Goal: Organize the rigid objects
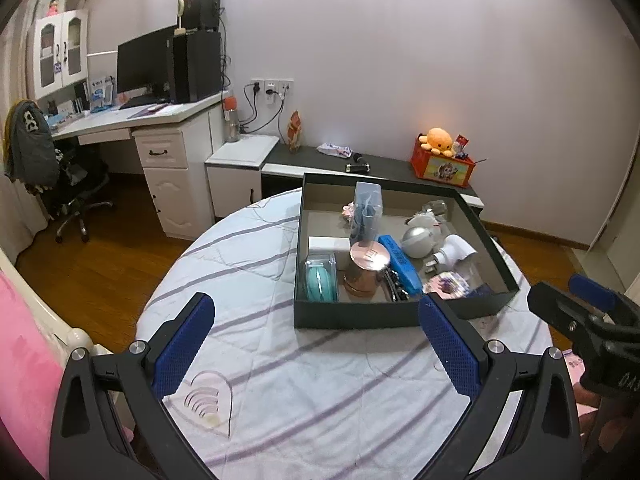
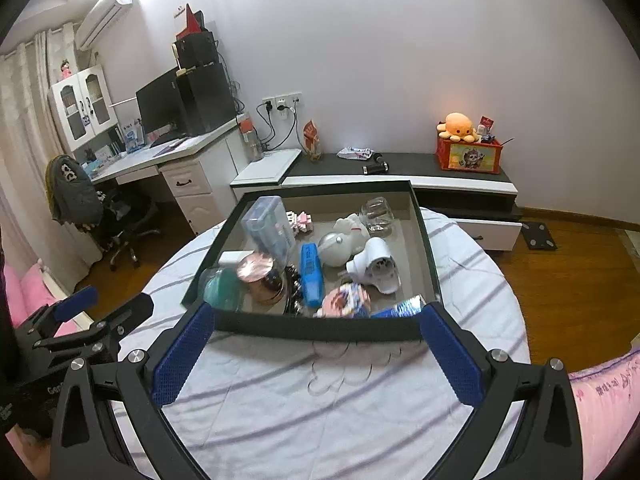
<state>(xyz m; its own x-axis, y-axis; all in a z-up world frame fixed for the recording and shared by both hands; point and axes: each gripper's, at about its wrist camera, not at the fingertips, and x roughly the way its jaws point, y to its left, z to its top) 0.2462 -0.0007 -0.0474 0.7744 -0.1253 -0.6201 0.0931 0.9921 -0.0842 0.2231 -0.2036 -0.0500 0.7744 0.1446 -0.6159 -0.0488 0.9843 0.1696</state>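
A dark open box [image 1: 360, 314] [image 2: 320, 330] lies on a white striped bedspread. It holds a copper tin [image 1: 366, 266] [image 2: 260, 276], a blue bar [image 1: 402, 266] [image 2: 311, 276], a teal case [image 1: 319, 280] [image 2: 222, 288], a clear plastic case [image 1: 367, 208] [image 2: 269, 226], a silver ball [image 1: 418, 240] [image 2: 335, 248], a white hair dryer [image 1: 454, 252] [image 2: 376, 266] and a glass [image 2: 378, 210]. My left gripper [image 1: 316, 344] is open, short of the box's near wall. My right gripper [image 2: 316, 354] is open too, just before the same wall. Each gripper appears at the edge of the other's view.
The bed's round end drops to a wooden floor [image 1: 100, 256]. Beyond stand a white desk [image 1: 160, 120] with a monitor, an office chair [image 1: 68, 184], a low dark cabinet [image 2: 400, 164] and a red toy box [image 2: 468, 154] topped by an orange plush. A pink cushion [image 1: 20, 360] lies left.
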